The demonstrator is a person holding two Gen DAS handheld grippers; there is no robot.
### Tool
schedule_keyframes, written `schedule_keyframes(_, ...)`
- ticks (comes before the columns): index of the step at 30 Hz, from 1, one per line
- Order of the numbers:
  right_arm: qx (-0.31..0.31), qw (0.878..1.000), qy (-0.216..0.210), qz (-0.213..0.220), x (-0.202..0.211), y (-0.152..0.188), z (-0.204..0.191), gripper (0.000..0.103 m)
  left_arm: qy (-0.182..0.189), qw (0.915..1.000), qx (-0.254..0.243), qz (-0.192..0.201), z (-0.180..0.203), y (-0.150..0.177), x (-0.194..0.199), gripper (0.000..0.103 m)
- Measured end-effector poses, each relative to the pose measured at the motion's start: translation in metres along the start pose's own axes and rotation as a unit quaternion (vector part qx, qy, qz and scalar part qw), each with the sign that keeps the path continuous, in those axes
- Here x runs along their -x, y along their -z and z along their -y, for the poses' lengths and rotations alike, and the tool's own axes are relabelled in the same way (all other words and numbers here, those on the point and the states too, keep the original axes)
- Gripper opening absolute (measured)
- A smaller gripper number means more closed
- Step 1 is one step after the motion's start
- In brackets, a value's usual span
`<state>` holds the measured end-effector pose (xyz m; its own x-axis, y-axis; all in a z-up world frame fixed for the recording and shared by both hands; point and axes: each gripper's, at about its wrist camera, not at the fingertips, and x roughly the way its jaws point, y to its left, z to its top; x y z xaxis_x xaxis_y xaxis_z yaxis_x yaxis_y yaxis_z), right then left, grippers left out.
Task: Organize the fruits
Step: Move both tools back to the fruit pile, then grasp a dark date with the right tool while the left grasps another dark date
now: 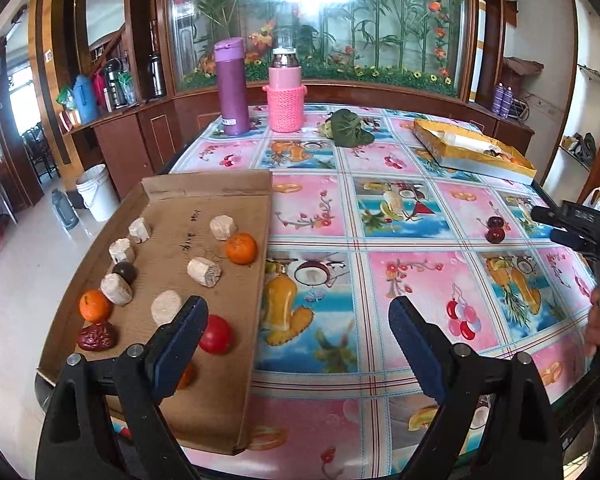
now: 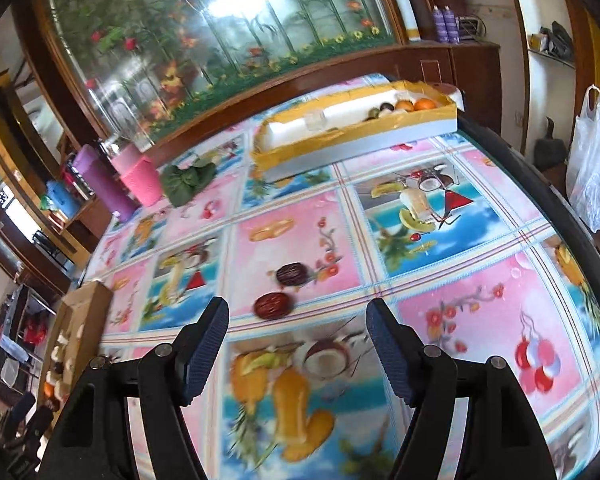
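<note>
A flat cardboard tray (image 1: pixel 220 188) at the table's left holds oranges (image 1: pixel 241 248), a red tomato (image 1: pixel 217 334), a red date (image 1: pixel 98 336), a dark round fruit (image 1: pixel 125 272) and several pale chunks (image 1: pixel 205 272). My left gripper (image 1: pixel 296 344) is open and empty, its left finger over the tray's near end. Two dark red dates (image 2: pixel 272 306) (image 2: pixel 291 274) lie on the tablecloth; they also show in the left wrist view (image 1: pixel 495 235). My right gripper (image 2: pixel 298 350) is open and empty just short of them. A yellow-lined box (image 2: pixel 352 140) at the back holds several fruits (image 2: pixel 424 104).
A purple flask (image 1: pixel 232 88), a pink knitted bottle (image 1: pixel 286 96) and a green leafy vegetable (image 1: pixel 348 128) stand at the table's far side. A white plastic bag (image 2: pixel 592 168) hangs past the right edge. A white bucket (image 1: pixel 96 192) stands on the floor at left.
</note>
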<state>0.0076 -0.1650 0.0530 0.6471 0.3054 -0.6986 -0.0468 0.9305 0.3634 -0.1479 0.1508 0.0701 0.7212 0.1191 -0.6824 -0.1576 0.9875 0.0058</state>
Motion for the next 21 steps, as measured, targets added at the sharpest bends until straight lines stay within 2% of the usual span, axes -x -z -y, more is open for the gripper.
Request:
schedule_keyframes(2, -0.008, 1.000, -0.005, -0.025, -0.022, -0.009, 0.004, 0.074, 0.001, 1.0000, -0.004, 0.001, 0.000, 0.000, 0.000, 0.091)
schedule_keyframes(6, -0.034, 0.997, -0.020, -0.064, -0.058, -0.015, 0.005, 0.060, -0.002, 1.0000, 0.001, 0.000, -0.004, -0.001, 0.001, 0.091)
schedule_keyframes(9, -0.032, 0.997, -0.030, -0.070, -0.066, -0.007, -0.004, 0.060, -0.003, 1.0000, 0.006, -0.003, -0.008, -0.001, -0.003, 0.091)
schedule_keyframes(11, -0.007, 0.998, -0.020, -0.067, -0.068, -0.004, -0.015, 0.060, 0.001, 0.9999, 0.011, -0.011, -0.008, -0.002, -0.008, 0.091)
schedule_keyframes(13, 0.010, 0.997, -0.025, -0.071, -0.070, -0.002, -0.025, 0.050, 0.010, 0.9998, 0.010, -0.017, -0.005, -0.002, -0.010, 0.091)
schedule_keyframes(15, 0.035, 0.996, -0.017, -0.076, -0.072, 0.003, -0.035, 0.033, 0.014, 0.9998, 0.003, -0.017, -0.001, -0.003, -0.009, 0.091)
schedule_keyframes(18, 0.070, 0.995, -0.005, -0.074, -0.071, 0.008, -0.045, 0.033, 0.020, 0.9997, -0.007, -0.014, 0.007, -0.009, -0.007, 0.091)
schedule_keyframes(21, 0.073, 0.995, -0.004, -0.069, -0.064, 0.009, -0.038, 0.033, 0.039, 0.9990, -0.018, -0.015, 0.019, -0.017, -0.010, 0.091)
